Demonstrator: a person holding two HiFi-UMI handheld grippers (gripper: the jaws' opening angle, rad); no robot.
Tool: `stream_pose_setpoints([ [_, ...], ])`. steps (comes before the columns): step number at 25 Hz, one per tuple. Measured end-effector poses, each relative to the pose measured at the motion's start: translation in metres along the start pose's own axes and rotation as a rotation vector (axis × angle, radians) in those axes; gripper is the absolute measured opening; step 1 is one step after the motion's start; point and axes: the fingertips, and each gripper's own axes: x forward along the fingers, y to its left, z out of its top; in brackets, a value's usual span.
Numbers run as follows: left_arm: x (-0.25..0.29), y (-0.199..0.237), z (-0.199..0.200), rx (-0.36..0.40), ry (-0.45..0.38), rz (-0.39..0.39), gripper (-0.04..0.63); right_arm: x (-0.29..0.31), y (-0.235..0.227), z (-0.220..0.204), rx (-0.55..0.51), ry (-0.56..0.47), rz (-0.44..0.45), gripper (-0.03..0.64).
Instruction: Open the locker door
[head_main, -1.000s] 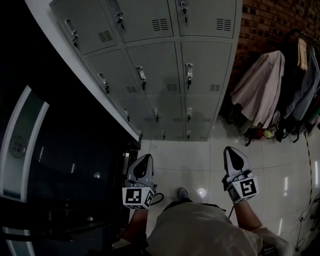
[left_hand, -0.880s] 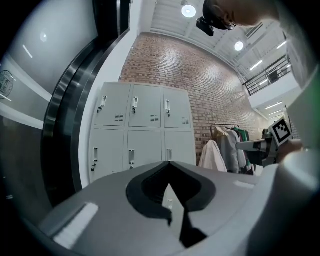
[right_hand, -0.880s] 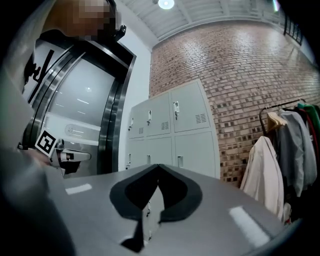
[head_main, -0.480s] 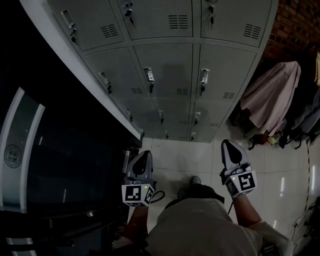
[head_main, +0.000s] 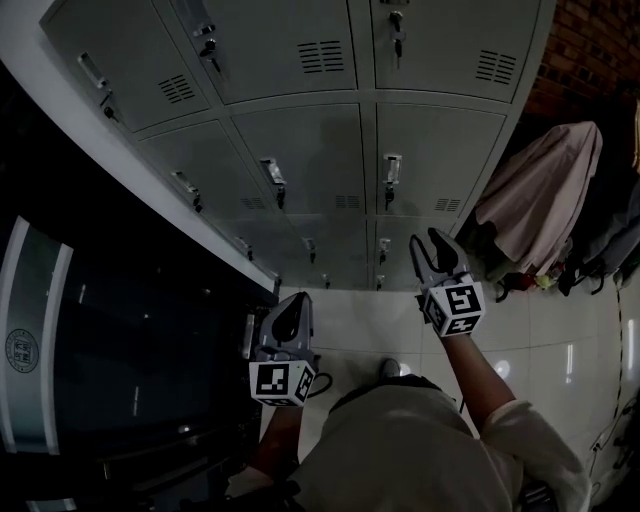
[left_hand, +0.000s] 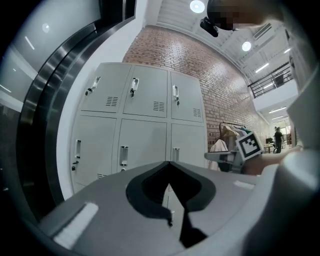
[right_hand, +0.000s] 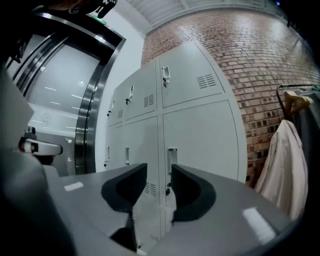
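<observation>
Since the locker door (head_main: 440, 165) is painted sheet metal, expect it to be stiff and fairly light, swinging on its hinges rather than flexing. Its flat face gives you nothing to grab. Take it by the small handle (head_main: 392, 170) at its left edge. That handle looks smooth and could slip, so bite squarely across it.

The door sits right of centre in the upper half of the head view, in the middle row of the lockers (head_main: 280, 40), and it is not yet open. Your right gripper (head_main: 427, 238) points up at it from below, well apart. Its jaws are opening with nothing between them, and the handle shows through the gap beyond. Your left gripper (head_main: 294, 300) hangs at lower centre-left, jaws closed on nothing. Coats (head_main: 530, 200) hang at the right edge.
</observation>
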Motion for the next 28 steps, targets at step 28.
stream_pose_setpoints([
  [28, 0.034, 0.018, -0.047, -0.059, 0.023, 0.052, 0.087, 0.187, -0.046, -0.091, -0.090, 0.161, -0.080, 0.069],
])
